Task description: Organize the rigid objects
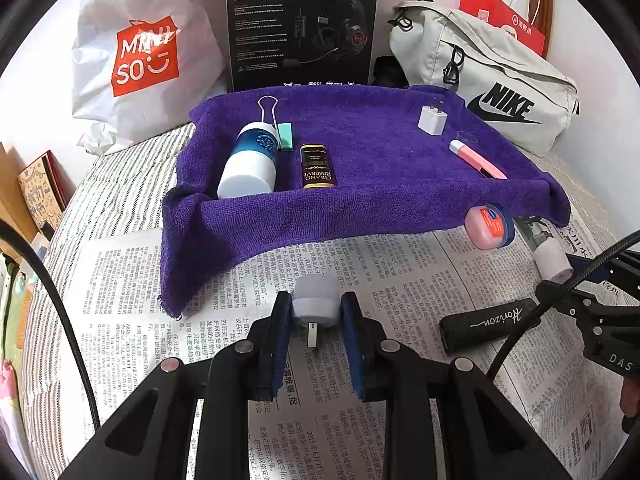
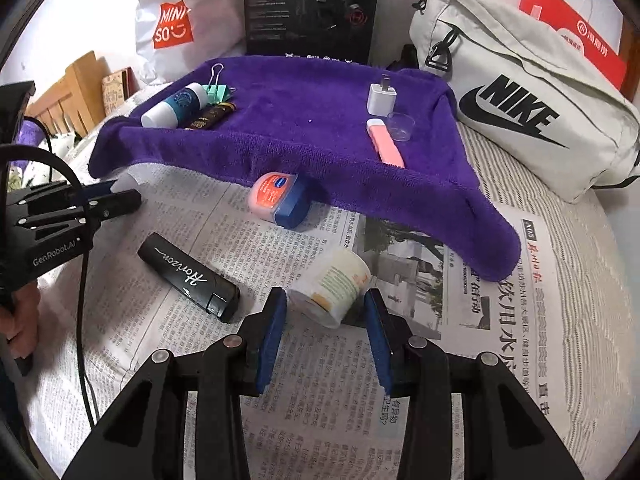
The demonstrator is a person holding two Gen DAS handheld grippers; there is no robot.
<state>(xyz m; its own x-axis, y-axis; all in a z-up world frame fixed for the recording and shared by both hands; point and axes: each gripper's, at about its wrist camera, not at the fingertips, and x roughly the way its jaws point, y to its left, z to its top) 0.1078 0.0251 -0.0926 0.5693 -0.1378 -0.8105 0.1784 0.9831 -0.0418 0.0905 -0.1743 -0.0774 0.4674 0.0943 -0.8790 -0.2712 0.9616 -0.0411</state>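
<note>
- My left hand-held gripper [image 1: 316,316], low in the middle of the left wrist view, is clamped on a small white round plug adapter [image 1: 315,300]; its blue pads press both sides and its metal prongs point back toward the camera.
- My right hand-held gripper [image 2: 326,308] stands with its jaws apart around a short white cylindrical jar with a green-and-orange label [image 2: 330,286], which lies on its side on the newspaper [image 2: 400,360]. The left pad looks to be just touching the jar, though I cannot be sure; the right pad is clear of it.
- A black lighter-shaped case with white script [image 2: 188,276] lies left of the jar on the newspaper.
- A pink tub with a blue lid [image 2: 278,200] lies on its side at the front edge of the purple towel-lined tray [image 2: 320,92].
- In the tray, upper left of the right wrist view: a white and blue bottle [image 2: 176,106], a mint-green binder clip [image 2: 216,90] and a dark gold-lettered tin [image 2: 210,116], close together.
- At the tray's right: a white wall charger cube [image 2: 380,98], a pink and white utility knife [image 2: 386,144] and a small clear plastic cup [image 2: 401,126], just beside one another.
- The newspaper is spread on a striped bed sheet [image 1: 128,188].
</note>
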